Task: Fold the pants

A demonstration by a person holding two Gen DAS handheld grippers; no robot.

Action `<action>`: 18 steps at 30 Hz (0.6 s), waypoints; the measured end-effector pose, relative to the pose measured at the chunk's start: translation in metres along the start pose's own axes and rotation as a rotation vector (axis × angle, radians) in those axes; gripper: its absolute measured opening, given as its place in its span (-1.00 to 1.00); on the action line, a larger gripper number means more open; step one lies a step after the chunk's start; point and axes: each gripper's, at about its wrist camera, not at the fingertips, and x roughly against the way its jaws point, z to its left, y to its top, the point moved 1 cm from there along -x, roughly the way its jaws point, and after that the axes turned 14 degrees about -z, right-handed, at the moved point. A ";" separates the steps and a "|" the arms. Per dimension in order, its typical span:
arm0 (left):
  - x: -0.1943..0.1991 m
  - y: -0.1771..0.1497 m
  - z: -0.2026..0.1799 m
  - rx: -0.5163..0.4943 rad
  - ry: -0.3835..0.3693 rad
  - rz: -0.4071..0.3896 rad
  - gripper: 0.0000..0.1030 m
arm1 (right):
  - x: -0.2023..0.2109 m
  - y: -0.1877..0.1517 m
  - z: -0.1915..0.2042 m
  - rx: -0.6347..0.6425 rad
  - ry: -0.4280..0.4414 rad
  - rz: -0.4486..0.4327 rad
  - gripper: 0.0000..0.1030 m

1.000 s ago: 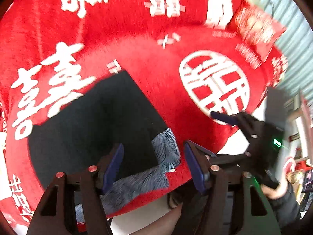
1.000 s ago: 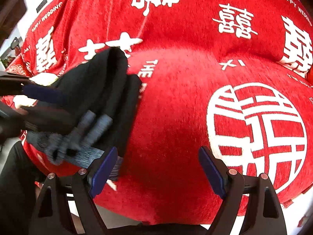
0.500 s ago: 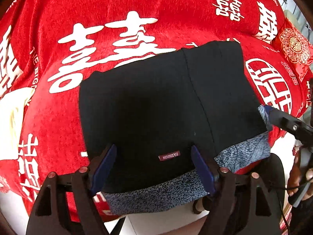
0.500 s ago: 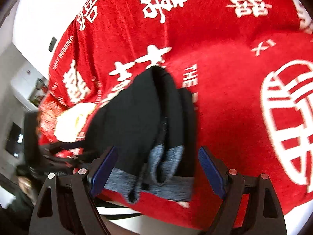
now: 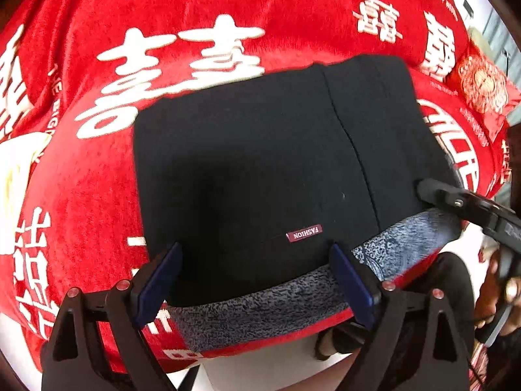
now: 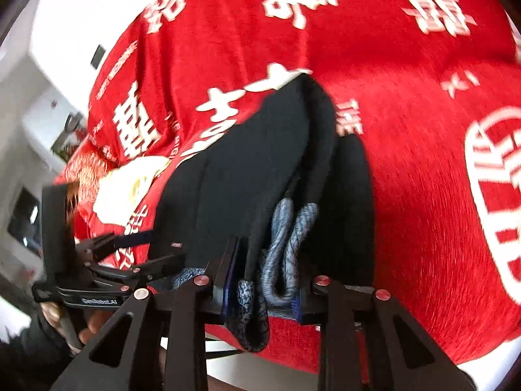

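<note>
Down by the near edge of the red wedding blanket (image 5: 97,195), the folded black pants (image 5: 260,169) lie flat, and the left gripper (image 5: 257,280) hangs over their grey waistband, jaws spreading, pads clear. From the right wrist, the right gripper (image 6: 263,280) is closing, pinching the pants' (image 6: 254,179) bunched grey layers.

A red plush cover (image 5: 97,195) printed with white double-happiness characters and a round white emblem (image 6: 495,195) spreads over the whole supporting surface. Directly on it lie the folded black pants (image 5: 260,169), their grey fleece lining showing along the near edge, close to the cover's front border. A red embroidered cushion (image 5: 482,81) rests at the far right corner.
</note>
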 end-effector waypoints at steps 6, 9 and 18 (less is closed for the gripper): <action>0.011 0.008 0.000 0.005 -0.007 -0.011 0.86 | -0.001 -0.004 -0.027 -0.136 -0.023 0.032 -0.34; 0.015 0.017 0.016 0.087 -0.001 -0.030 0.86 | 0.025 0.013 -0.003 0.085 -0.204 -0.055 0.11; -0.017 0.001 0.041 0.252 -0.013 0.069 1.00 | -0.018 0.065 0.063 0.387 -0.157 -0.065 0.54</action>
